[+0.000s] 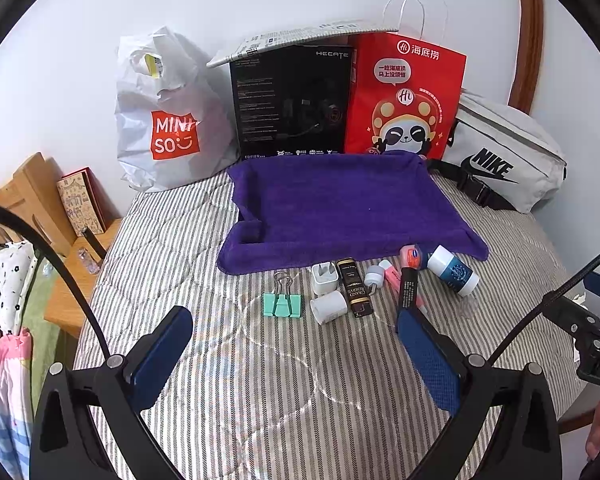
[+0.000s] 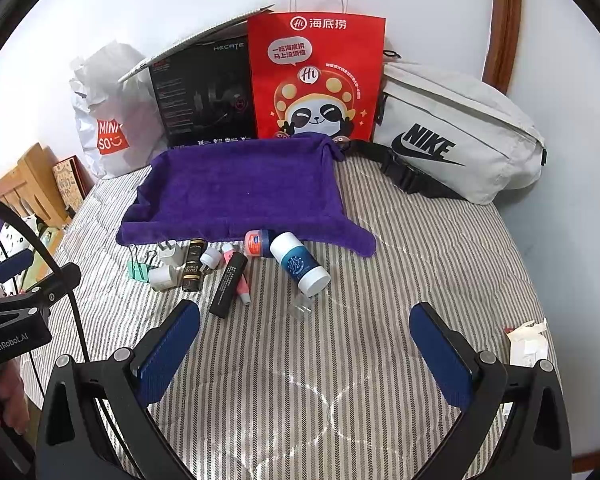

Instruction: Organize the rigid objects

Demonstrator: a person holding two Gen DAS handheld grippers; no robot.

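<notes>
A purple towel-lined tray (image 1: 340,204) (image 2: 236,188) lies on the striped bed. Along its near edge sit small items: a mint binder clip (image 1: 283,304) (image 2: 140,269), two white plug adapters (image 1: 325,279) (image 2: 165,277), a dark bar (image 1: 354,286) (image 2: 193,266), a black tube (image 2: 229,284) (image 1: 409,286), a pink tube (image 2: 242,287), a small red-lidded jar (image 2: 257,242) (image 1: 411,257) and a blue-and-white bottle (image 2: 300,264) (image 1: 454,270) on its side. My left gripper (image 1: 296,344) is open, short of the clip. My right gripper (image 2: 306,344) is open, short of the bottle.
Behind the tray stand a white Miniso bag (image 1: 168,120), a black box (image 1: 292,100), a red paper bag (image 1: 404,96) and a grey Nike pouch (image 2: 456,132). A wooden nightstand (image 1: 76,280) is at the bed's left. Crumpled paper (image 2: 526,344) lies right.
</notes>
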